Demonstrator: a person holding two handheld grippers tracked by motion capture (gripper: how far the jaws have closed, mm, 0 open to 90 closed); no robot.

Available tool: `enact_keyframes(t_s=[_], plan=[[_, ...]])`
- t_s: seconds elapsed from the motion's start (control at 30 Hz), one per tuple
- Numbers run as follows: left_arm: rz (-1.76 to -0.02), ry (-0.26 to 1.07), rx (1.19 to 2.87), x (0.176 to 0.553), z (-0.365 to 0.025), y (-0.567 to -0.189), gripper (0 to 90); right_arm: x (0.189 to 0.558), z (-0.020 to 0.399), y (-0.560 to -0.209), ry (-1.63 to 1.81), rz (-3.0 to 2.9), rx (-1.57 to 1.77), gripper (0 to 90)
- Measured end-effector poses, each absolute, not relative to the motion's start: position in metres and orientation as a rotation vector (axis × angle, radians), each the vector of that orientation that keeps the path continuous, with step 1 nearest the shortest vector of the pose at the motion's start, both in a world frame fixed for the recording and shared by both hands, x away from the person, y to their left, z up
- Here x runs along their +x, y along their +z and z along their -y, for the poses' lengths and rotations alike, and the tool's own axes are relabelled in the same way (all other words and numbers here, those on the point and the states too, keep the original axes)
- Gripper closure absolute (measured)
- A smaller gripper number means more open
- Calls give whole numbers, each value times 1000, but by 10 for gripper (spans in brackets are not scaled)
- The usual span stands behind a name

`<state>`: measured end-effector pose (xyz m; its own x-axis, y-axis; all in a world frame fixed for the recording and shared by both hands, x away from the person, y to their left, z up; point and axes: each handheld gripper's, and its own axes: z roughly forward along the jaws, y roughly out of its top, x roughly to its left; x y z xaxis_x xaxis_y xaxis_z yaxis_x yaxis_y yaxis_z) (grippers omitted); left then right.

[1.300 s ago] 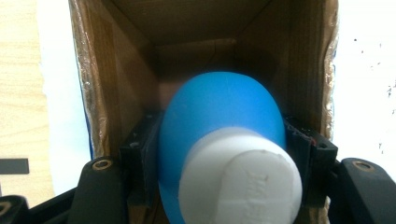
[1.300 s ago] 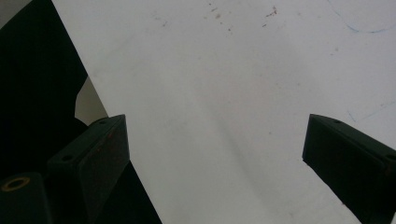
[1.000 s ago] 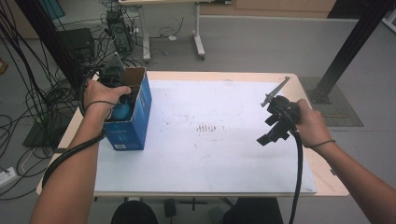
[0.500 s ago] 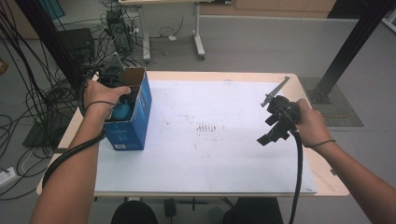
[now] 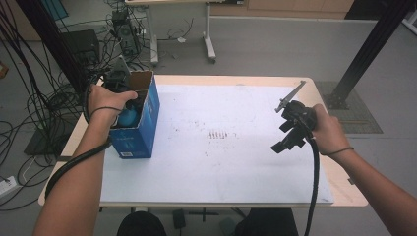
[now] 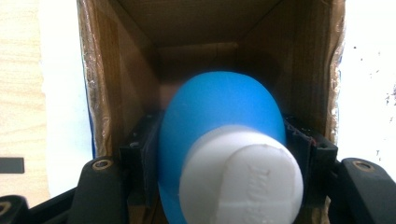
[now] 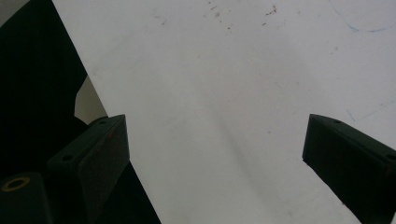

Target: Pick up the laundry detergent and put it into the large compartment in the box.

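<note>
A cardboard box [image 5: 141,132], blue on the outside, stands open-topped at the table's left side. My left gripper [image 5: 127,112] reaches down into it, shut on a blue bottle [image 5: 130,118] with a white cap. In the left gripper view the bottle [image 6: 219,112] and its cap [image 6: 240,179] sit pressed between the jaws of the left gripper [image 6: 219,158], with the box's brown inner walls [image 6: 135,60] all round. My right gripper [image 5: 282,137] hangs above the table's right half, open, with nothing between its jaws. In its own view the right gripper [image 7: 215,135] looks down on the bare white sheet [image 7: 210,70].
A white sheet [image 5: 221,167] covers most of the wooden table [image 5: 344,196]. Cables [image 5: 29,113] and equipment lie on the floor to the left. Another table's legs [image 5: 209,34] stand behind, and a black post [image 5: 366,54] rises at the far right.
</note>
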<state>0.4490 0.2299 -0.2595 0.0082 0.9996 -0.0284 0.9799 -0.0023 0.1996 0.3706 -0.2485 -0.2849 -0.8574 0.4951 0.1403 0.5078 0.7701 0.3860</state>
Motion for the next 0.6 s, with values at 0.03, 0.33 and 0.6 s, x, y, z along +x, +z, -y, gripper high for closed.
enact_keyframes(t_s=[0.03,0.33,0.6], plan=[[-2098,181,2108,449,-230,-259,378,371,249,-285,-653,2928,-828,76],[-2102,181,2100,449,-231,-260,378,371,249,-285,-653,2930,-828,76],[-2110,181,2092,449,-231,-260,378,370,249,-284,-655,2927,-835,76]])
